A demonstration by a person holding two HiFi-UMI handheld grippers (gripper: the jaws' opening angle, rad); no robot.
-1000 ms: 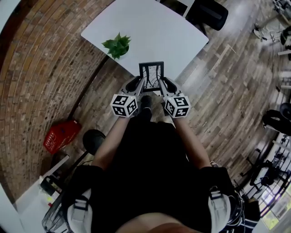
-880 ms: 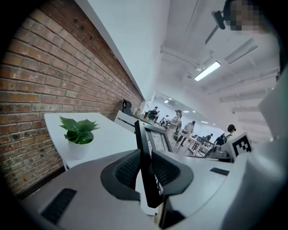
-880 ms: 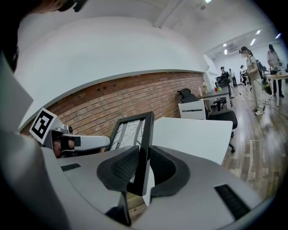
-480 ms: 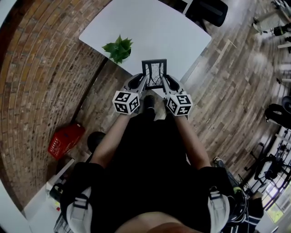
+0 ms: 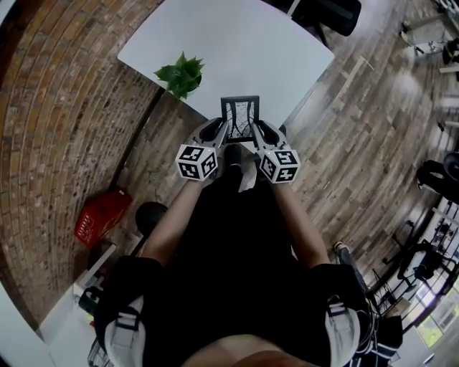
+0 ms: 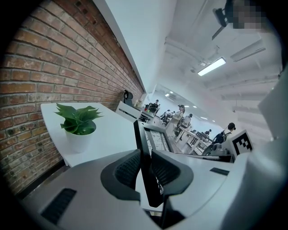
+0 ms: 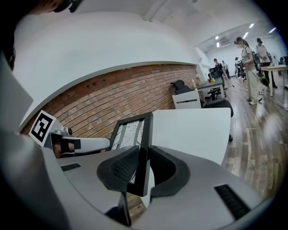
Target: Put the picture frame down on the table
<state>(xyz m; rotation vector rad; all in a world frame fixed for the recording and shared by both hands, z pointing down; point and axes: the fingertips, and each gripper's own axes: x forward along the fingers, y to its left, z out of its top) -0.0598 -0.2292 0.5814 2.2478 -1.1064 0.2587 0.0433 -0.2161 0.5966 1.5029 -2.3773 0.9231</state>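
Note:
A black picture frame [image 5: 239,118] with a pale line drawing is held upright in the air at the near edge of the white table [image 5: 237,50]. My left gripper [image 5: 224,131] is shut on the frame's left side bar [image 6: 143,152]. My right gripper [image 5: 254,130] is shut on its right side bar [image 7: 145,143]. In the left gripper view the dark ribbed pads [image 6: 128,168] press against the bar from both sides. The right gripper view shows its own pads [image 7: 125,166] clamped the same way. The frame's lower edge is hidden behind the grippers.
A small green plant in a white pot [image 5: 181,75] stands on the table near its left edge [image 6: 78,128]. A brick wall [image 5: 64,107] runs along the left. A red basket [image 5: 100,215] lies on the floor. A black chair [image 5: 330,14] stands beyond the table.
Both grippers and the frame keep the same hold. The view has shifted slightly, so the table and plant sit a little further left and up than a second ago.

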